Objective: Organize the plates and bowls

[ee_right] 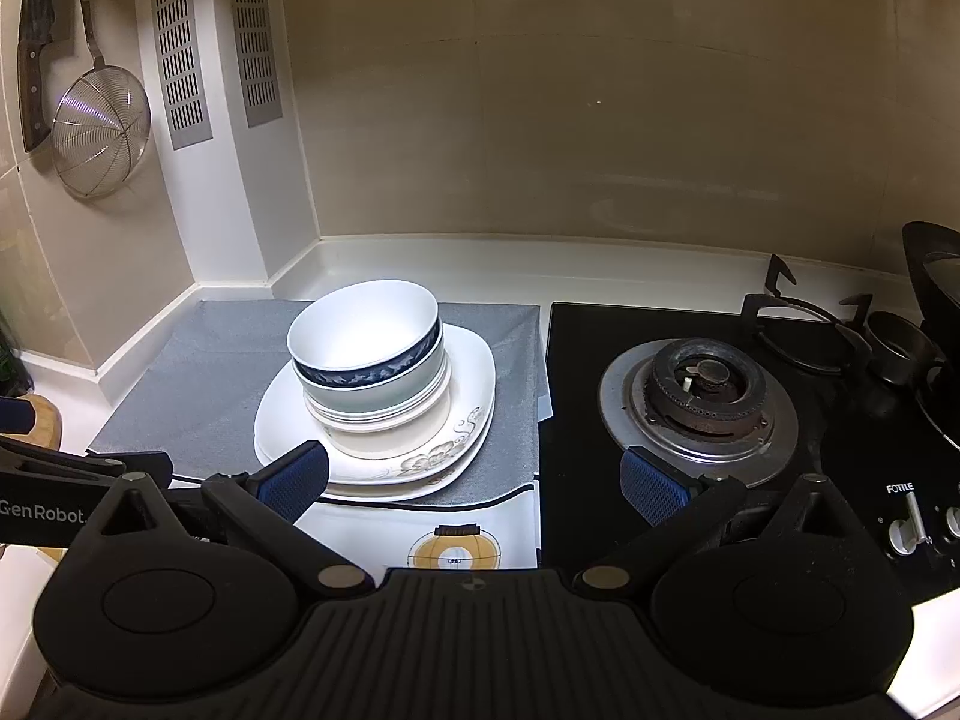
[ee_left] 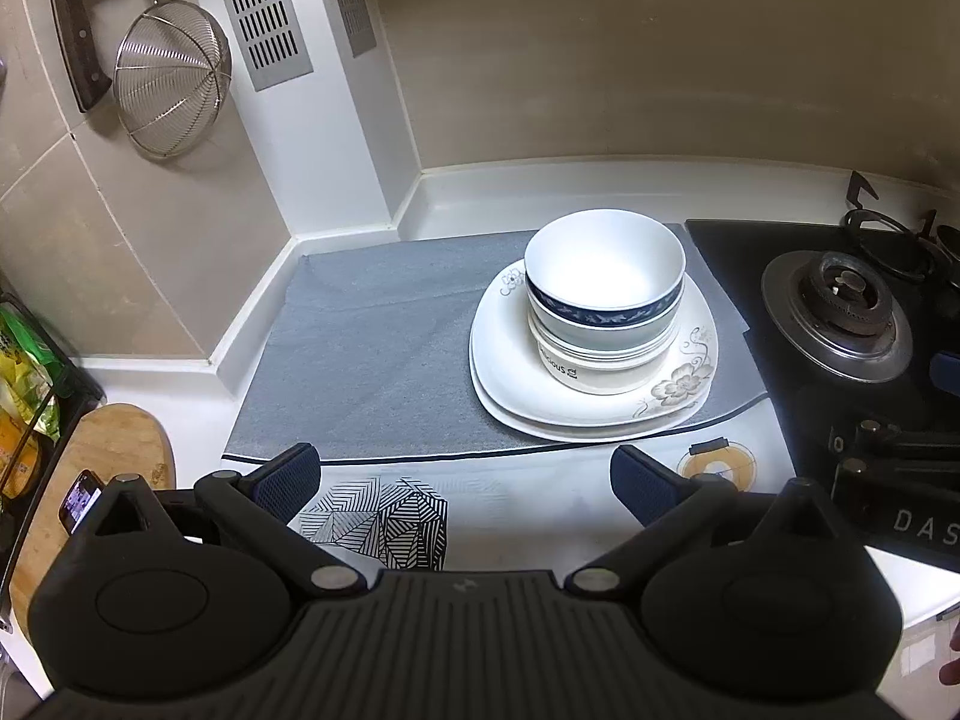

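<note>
Left wrist view shows nested bowls (ee_left: 605, 300) stacked on plates (ee_left: 678, 396), saving mat (ee_left: 360, 330) space, while left gripper (ee_left: 465, 483) and right gripper (ee_right: 474, 480) hang wide, empty.

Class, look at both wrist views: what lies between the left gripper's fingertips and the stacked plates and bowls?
In the left wrist view, only mat lies between the left gripper and the stack of plates and bowls: the grey mat with its white patterned edge, nothing on it.
</note>
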`<action>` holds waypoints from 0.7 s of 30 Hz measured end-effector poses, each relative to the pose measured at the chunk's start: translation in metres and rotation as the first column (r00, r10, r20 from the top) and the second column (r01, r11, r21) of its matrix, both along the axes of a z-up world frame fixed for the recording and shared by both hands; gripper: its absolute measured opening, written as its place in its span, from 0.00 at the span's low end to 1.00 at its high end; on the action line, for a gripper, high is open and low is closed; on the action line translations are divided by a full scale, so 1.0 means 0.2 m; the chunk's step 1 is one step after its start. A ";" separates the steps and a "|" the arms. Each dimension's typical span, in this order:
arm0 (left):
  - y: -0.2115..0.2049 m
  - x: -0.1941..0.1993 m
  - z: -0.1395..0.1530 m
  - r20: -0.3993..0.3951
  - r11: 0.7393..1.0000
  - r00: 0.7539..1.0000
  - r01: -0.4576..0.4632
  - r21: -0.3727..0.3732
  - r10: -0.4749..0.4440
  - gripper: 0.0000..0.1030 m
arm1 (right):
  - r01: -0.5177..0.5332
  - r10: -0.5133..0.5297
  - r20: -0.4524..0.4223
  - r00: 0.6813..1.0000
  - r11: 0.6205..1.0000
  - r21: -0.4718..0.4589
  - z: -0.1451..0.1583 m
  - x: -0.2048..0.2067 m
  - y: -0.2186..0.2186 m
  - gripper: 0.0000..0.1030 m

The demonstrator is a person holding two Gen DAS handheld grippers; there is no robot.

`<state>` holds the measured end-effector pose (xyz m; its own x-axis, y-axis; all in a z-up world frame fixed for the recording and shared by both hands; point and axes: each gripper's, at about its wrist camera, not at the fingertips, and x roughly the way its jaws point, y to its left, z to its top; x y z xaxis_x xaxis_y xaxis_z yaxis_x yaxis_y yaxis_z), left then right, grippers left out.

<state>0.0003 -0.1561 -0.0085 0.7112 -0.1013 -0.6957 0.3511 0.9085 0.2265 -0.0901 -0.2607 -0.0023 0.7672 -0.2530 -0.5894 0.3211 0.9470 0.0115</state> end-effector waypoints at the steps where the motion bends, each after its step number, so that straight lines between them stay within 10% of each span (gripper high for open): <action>1: 0.00 0.00 0.00 0.001 1.000 1.000 0.001 0.000 -0.001 1.00 | 0.001 -0.001 0.000 1.000 1.000 -0.001 0.00 0.00 0.00 1.00; 21: -0.01 0.01 0.00 0.002 1.000 1.000 0.007 0.001 -0.007 1.00 | -0.013 0.013 -0.007 1.000 1.000 0.008 0.00 0.02 0.00 1.00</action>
<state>0.0016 -0.1579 -0.0088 0.7115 -0.1055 -0.6947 0.3572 0.9057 0.2283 -0.0851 -0.2613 -0.0021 0.7660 -0.2377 -0.5972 0.3085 0.9511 0.0171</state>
